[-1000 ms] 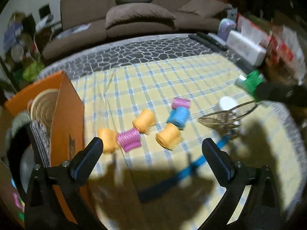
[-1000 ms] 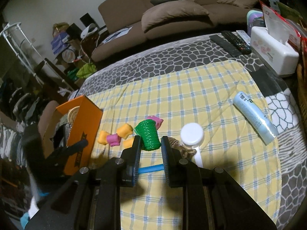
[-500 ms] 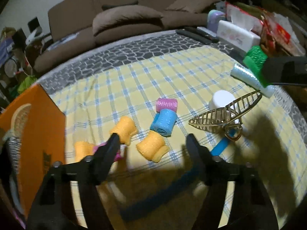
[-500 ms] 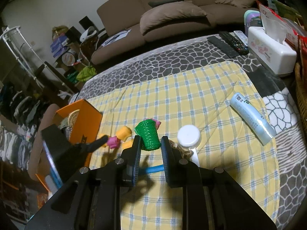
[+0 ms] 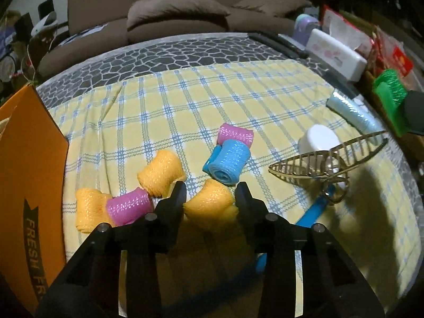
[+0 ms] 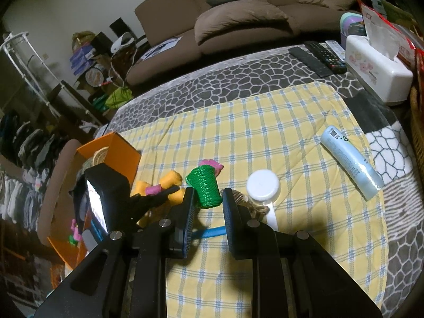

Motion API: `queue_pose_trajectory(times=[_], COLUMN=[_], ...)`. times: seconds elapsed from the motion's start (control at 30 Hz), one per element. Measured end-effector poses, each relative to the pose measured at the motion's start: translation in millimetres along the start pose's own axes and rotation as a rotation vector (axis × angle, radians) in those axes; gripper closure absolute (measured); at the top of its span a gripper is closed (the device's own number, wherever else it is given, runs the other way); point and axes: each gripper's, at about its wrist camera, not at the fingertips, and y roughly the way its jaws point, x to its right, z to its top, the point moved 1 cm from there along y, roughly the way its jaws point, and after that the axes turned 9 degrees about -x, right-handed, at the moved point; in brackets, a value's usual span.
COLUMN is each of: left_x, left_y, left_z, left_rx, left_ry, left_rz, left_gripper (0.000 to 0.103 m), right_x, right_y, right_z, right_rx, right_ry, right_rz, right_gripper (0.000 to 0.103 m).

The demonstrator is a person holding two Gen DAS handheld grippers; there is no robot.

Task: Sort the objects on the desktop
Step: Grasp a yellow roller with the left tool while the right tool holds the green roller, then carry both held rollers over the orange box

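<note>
The left wrist view shows sorting is under way: the left gripper [image 5: 210,194] is closing around a near orange mesh hair roller [image 5: 210,206], the right gripper [image 6: 208,198] holds a green mesh roller [image 6: 205,186], and other rollers remain on the yellow checked cloth [image 5: 238,95].

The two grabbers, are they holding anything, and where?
Right gripper holds the green roller by its sides. Left gripper is closing around an orange roller, not clearly gripping.

Orange box [image 5: 29,185] cut off at left edge
</note>
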Motion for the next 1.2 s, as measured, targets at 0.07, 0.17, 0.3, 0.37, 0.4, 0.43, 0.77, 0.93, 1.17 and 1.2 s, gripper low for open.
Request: queue_pose_trajectory(times=[0.07,0.17,0.3,0.37,0.4,0.43,0.77,0.93,1.17,1.2], left_x=[-2,-4,-7,-11,-12,-15,-48,-68,-91,-95], left_y=[-9,-32,-70,-91,-98,-106,-162,-171,-175,-177], left_z=[-2,-5,-9,-10,-10,-9,-18,-30,-46,-48], left_rx=[0.009,0.04,0.091,0.117,0.126,0.136,0.192,0.195,0.184,0.184], left_ry=[-0.007,-0.015,-0.015,-0.016,-0.016,-0.017,-0.054,-0.095,-0.144,-0.152], left_rz=[-0.014,-0.041,-0.073,-0.086,-0.089,-0.089,-0.055,-0.041,-0.024,-0.022], left_gripper=[0.067,0.067,0.067,0.067,0.067,0.067,0.067,0.067,0.067,0.067], right_x=[-1,-4,-17,-24,-29,-32,-66,-87,-114,-118], right_y=[0,0,2,4,5,6,16,22,29,30], right_z=[0,0,1,0,0,0,-4,-6,-9,-10], right_rx=[0.001,0.003,0.001,-0.002,-0.006,-0.008,-0.031,-0.037,-0.047,-0.048], right_ry=[-0.002,-0.01,-0.034,-0.047,-0.055,-0.061,-0.125,-0.164,-0.207,-0.211], right_rz=[0.0,0.002,0.012,0.021,0.026,0.029,0.043,0.047,0.052,0.054], right_gripper=[0.083,0.082,0.082,0.082,0.082,0.082,0.082,0.082,0.082,0.082])
